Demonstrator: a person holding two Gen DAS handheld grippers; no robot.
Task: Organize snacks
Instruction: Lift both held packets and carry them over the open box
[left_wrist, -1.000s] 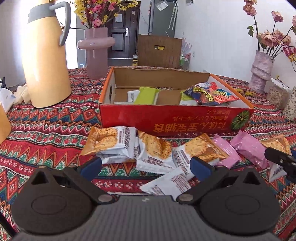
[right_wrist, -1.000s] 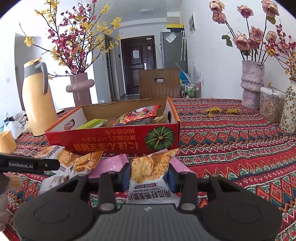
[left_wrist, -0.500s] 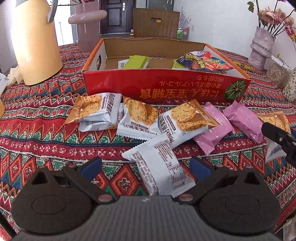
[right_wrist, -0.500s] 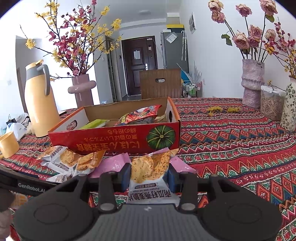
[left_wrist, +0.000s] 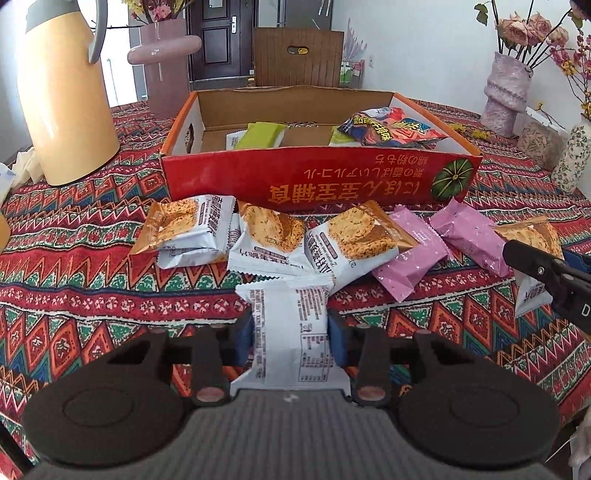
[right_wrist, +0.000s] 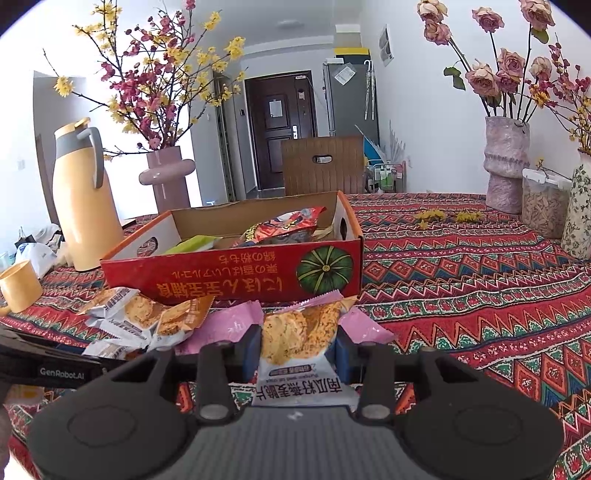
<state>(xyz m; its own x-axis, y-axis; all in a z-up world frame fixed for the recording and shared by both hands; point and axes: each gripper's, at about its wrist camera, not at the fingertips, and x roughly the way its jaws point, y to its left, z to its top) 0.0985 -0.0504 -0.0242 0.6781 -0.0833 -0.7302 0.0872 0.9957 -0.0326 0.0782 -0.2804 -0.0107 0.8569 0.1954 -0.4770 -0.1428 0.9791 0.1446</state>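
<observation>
My left gripper (left_wrist: 291, 341) is shut on a white cracker packet (left_wrist: 291, 325) lying back side up, just above the patterned cloth. Beyond it lie several cracker packets (left_wrist: 269, 240) and two pink packets (left_wrist: 410, 254) in front of the red cardboard box (left_wrist: 317, 181), which holds green packets (left_wrist: 260, 134) and a colourful chip bag (left_wrist: 388, 127). My right gripper (right_wrist: 295, 350) is shut on a cracker packet (right_wrist: 299, 343), face up, in front of the box (right_wrist: 236, 280). The right gripper's finger shows at the right edge of the left wrist view (left_wrist: 543, 269).
A tall yellow thermos (left_wrist: 62, 92) and a pink vase (left_wrist: 162, 70) stand left of the box. A yellow cup (right_wrist: 18, 291) sits at the far left. Vases (right_wrist: 506, 166) and a clear container (right_wrist: 543, 206) stand at the far right. A chair (right_wrist: 325, 166) is behind the table.
My left gripper moved forward over the white packet and shut on it. My right gripper stays shut on its cracker packet and has barely moved.
</observation>
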